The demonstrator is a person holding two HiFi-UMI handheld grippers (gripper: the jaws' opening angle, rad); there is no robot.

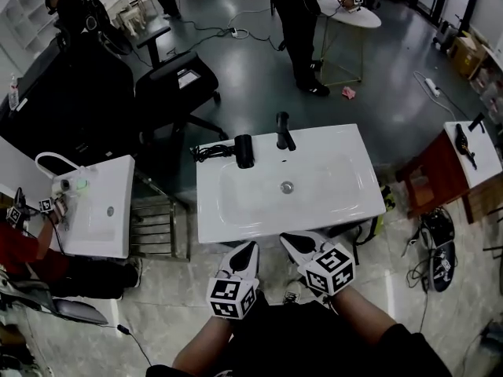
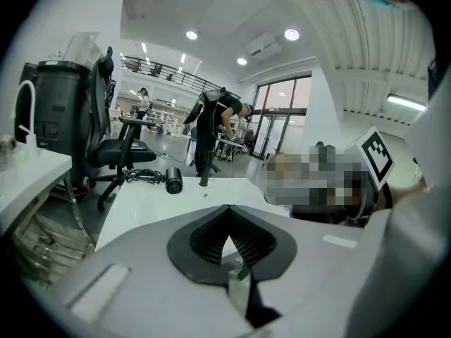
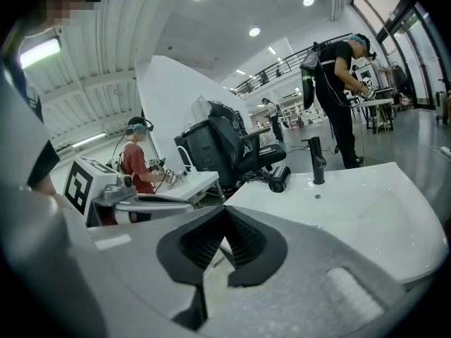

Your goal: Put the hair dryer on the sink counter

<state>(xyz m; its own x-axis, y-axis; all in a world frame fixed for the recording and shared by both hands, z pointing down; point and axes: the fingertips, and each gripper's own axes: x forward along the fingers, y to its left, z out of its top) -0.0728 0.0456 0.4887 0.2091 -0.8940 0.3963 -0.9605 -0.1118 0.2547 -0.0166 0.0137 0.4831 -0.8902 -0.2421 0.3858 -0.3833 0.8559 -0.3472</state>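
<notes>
The black hair dryer [image 1: 244,151] lies on the white sink counter [image 1: 236,228] at its back left, beside the black faucet [image 1: 284,130], with its cord coiled to the left. My left gripper [image 1: 250,247] and right gripper [image 1: 288,240] hover side by side at the counter's front edge, both shut with nothing in them. In the left gripper view the hair dryer [image 2: 173,182] sits far beyond the closed left gripper [image 2: 227,210]. The right gripper view shows the hair dryer [image 3: 279,178] and the faucet [image 3: 316,159] past the closed right gripper [image 3: 225,213].
A second white sink [image 1: 102,203] stands at the left, a black office chair [image 1: 177,81] behind it. A person [image 1: 295,22] stands beyond the counter by a small round table [image 1: 350,12]. A red stand [image 1: 440,171] with a white top is at the right.
</notes>
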